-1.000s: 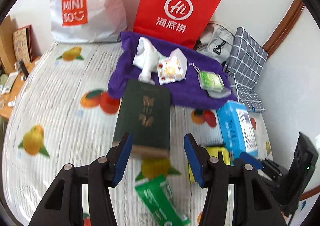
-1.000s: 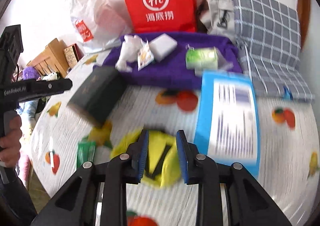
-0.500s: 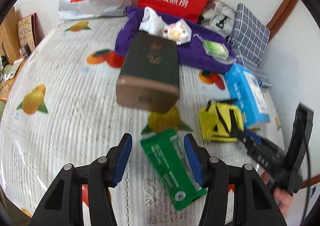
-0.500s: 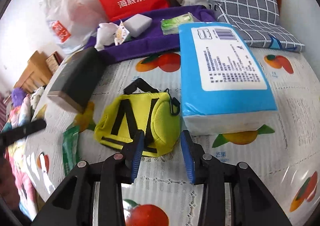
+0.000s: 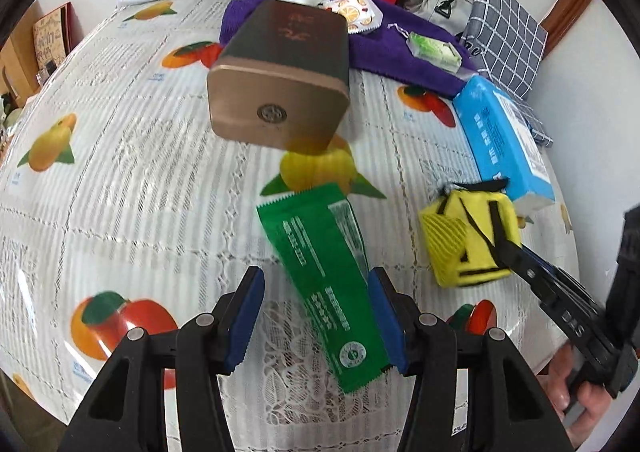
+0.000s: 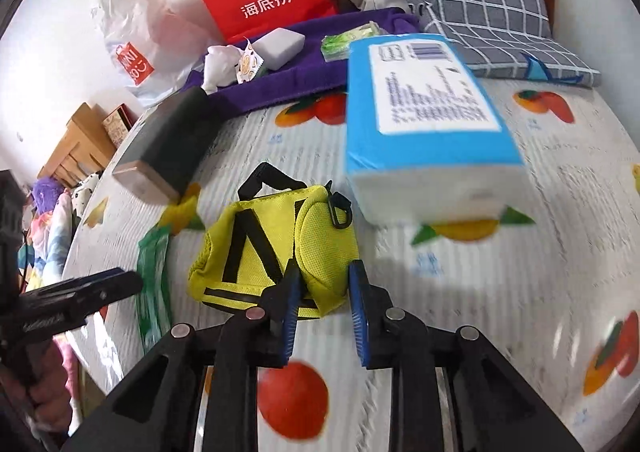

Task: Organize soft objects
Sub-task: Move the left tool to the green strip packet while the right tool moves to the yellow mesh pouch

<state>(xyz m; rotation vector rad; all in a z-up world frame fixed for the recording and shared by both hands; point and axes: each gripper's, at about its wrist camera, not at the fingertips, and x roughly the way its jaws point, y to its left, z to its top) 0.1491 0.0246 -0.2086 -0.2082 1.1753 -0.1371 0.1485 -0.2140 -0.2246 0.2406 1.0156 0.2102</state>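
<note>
Over the counter, right tool is closing around the yellow pouch corner, risking a slipping pinch, while the half-open left tool is straddling the green packet untouched

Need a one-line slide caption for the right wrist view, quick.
Right gripper closing around the yellow pouch's near corner on the fruit-print tablecloth, blue tissue pack just beyond.

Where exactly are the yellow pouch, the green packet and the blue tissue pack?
yellow pouch (image 6: pixel 276 248): right wrist view, mesh front with black straps.
green packet (image 5: pixel 324 280): left wrist view, middle of its printed face.
blue tissue pack (image 6: pixel 432 92): right wrist view, white label on top.
</note>
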